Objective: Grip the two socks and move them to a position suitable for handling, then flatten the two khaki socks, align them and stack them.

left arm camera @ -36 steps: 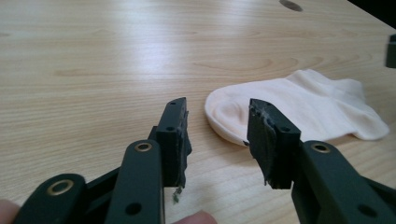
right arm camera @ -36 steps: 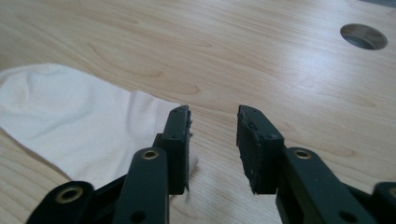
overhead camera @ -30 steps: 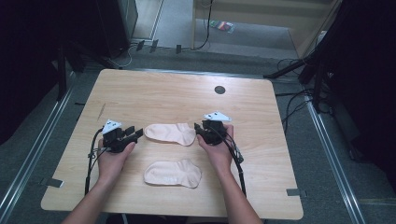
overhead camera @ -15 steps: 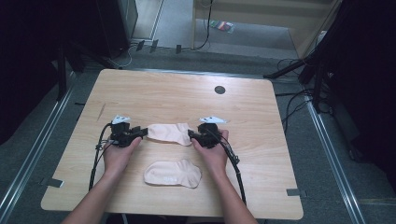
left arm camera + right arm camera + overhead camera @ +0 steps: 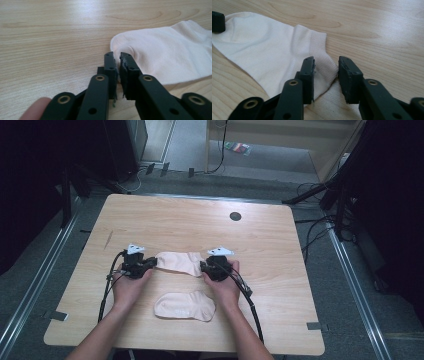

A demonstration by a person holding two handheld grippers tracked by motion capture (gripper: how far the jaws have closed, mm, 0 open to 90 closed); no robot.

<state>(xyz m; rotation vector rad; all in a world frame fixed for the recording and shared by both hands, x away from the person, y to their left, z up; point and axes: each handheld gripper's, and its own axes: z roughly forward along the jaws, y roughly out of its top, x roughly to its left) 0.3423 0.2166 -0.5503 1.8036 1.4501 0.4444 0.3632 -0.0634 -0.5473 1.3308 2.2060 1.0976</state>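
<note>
Because the left gripper is nearly clenched on the toe edge of the far sock, mid-bench, while the right gripper stands released astride its cuff, lifting now could drag it lopsided onto the near sock.

Bare table is lying open ahead of both pairs of jaws. Between them the far sock is filling the gap; behind the jaws the near sock is blocking the strip between the forearms.
</note>
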